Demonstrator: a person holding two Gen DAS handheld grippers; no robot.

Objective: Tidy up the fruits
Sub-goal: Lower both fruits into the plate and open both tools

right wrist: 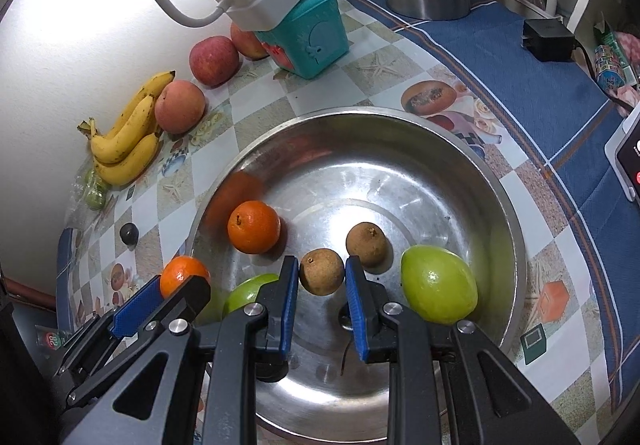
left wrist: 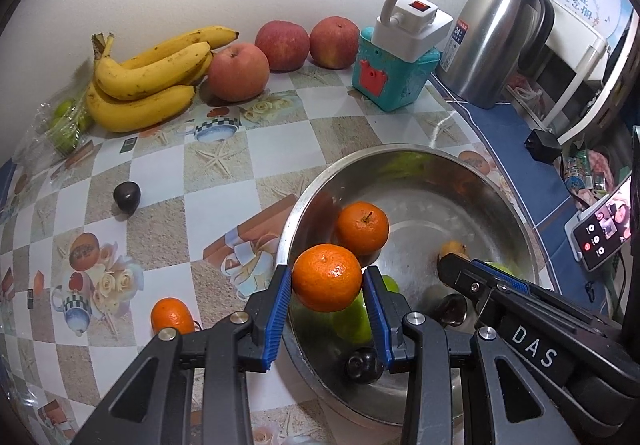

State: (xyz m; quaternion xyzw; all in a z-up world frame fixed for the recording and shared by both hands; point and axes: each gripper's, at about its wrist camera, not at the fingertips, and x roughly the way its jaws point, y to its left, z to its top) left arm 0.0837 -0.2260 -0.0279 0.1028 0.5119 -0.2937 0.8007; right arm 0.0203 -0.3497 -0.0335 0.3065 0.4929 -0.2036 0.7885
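My left gripper (left wrist: 327, 279) is shut on an orange mandarin (left wrist: 327, 277) and holds it above the near left rim of the steel bowl (left wrist: 500, 181). That mandarin also shows in the right wrist view (right wrist: 182, 275). My right gripper (right wrist: 322, 272) is over the bowl (right wrist: 508, 245), shut on a small brown longan (right wrist: 321, 271). In the bowl lie another mandarin (right wrist: 253, 227), a second longan (right wrist: 366, 240), a green fruit (right wrist: 439, 288), another green fruit (right wrist: 250, 292) and a dark plum (left wrist: 362, 364).
On the table: a mandarin (left wrist: 172, 315), a dark plum (left wrist: 126, 197), bananas (left wrist: 152, 79), three apples (left wrist: 238, 71), bagged green fruit (left wrist: 66, 123). A teal box with a power strip (left wrist: 390, 75), a steel kettle (left wrist: 496, 45) and a phone (left wrist: 604, 235) stand to the right.
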